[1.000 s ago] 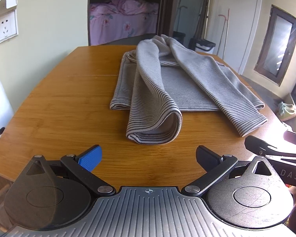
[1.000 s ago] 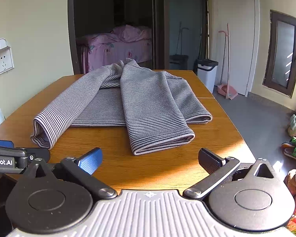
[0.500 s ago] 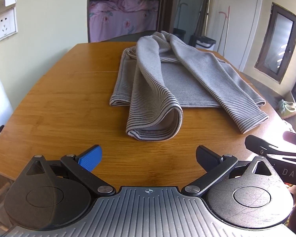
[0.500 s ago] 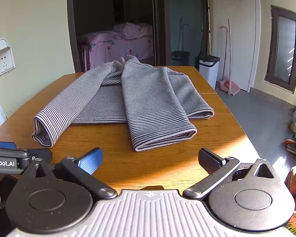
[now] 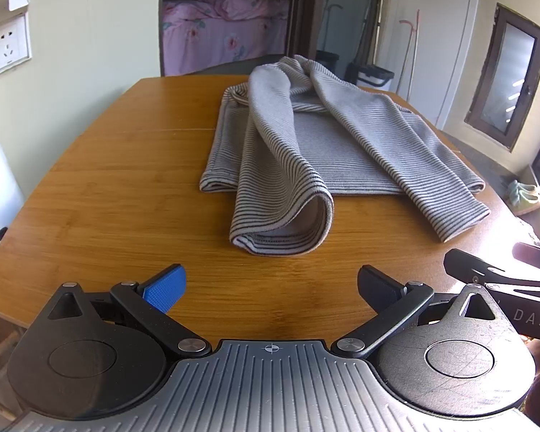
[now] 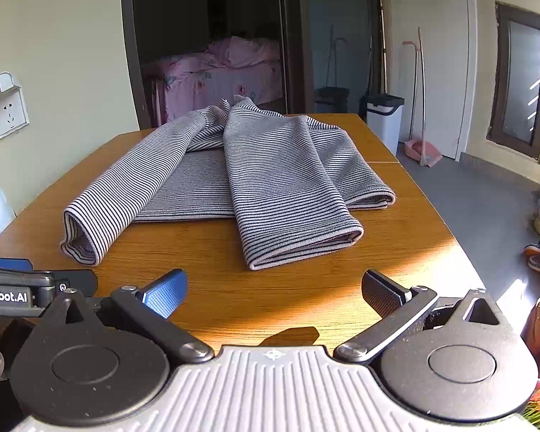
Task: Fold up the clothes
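Two grippers hover at the near tabletop [image 5: 100,194] edge, jaws spread wide and empty. The striped sweater [image 5: 327,144] lies mid-frame ahead, sleeves running toward the jaws. The left gripper [image 5: 270,286] faces the left cuff [image 5: 280,232]; the right gripper [image 6: 274,289] faces the right cuff [image 6: 306,244], about equally near.

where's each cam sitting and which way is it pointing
Left wrist: sits on the left tongs, facing forward over the wooden table at the striped garment; its own open fingers show, right tongs at its right edge.
Right wrist: sits on the right tongs, facing the same way; its open fingers show, left tongs at its left edge.
Shared: garment, table, pink bed through the doorway, wall socket.
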Demonstrator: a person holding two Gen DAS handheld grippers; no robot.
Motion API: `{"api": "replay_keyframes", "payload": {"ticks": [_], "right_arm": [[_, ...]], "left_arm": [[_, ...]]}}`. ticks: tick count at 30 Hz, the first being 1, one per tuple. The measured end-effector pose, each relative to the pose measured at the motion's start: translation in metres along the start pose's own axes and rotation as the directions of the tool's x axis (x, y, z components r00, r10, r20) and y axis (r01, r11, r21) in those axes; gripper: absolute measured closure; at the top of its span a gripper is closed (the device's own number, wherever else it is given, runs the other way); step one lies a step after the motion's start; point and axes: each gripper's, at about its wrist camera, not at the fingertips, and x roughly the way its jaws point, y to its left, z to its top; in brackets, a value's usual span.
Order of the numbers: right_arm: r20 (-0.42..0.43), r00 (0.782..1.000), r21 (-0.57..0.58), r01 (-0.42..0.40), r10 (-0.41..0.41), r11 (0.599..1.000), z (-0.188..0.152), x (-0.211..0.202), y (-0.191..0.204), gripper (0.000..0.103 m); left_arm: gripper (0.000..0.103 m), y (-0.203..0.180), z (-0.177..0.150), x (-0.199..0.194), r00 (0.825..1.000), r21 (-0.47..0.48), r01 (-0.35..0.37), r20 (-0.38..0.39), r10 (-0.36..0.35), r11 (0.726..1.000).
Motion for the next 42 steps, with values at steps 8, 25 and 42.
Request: {"api": "replay_keyframes", "payload": {"ticks": [8, 25, 42], "right_arm": [[-0.004, 1.000, 0.002, -0.004, 0.004, 1.000, -0.001, 0.000, 0.000, 0.000], [-0.010, 1.000, 0.004, -0.008, 0.009, 1.000, -0.001, 0.001, -0.001, 0.000], [0.007, 1.000, -0.033, -0.013, 0.013, 0.999, 0.014, 0.008, 0.000, 0.000]], "left_arm": [[0.000, 0.030, -0.023, -0.020, 1.000, -0.002, 0.008, -0.017, -0.008, 1.000], [0.000, 0.007, 0.071, 0.059, 0.999, -0.015, -0.014, -0.051, 0.013, 1.000], [0.000, 0.011, 0.086, 0.046, 1.000, -0.038, 0.009, -0.015, -0.009, 0.999]]}}
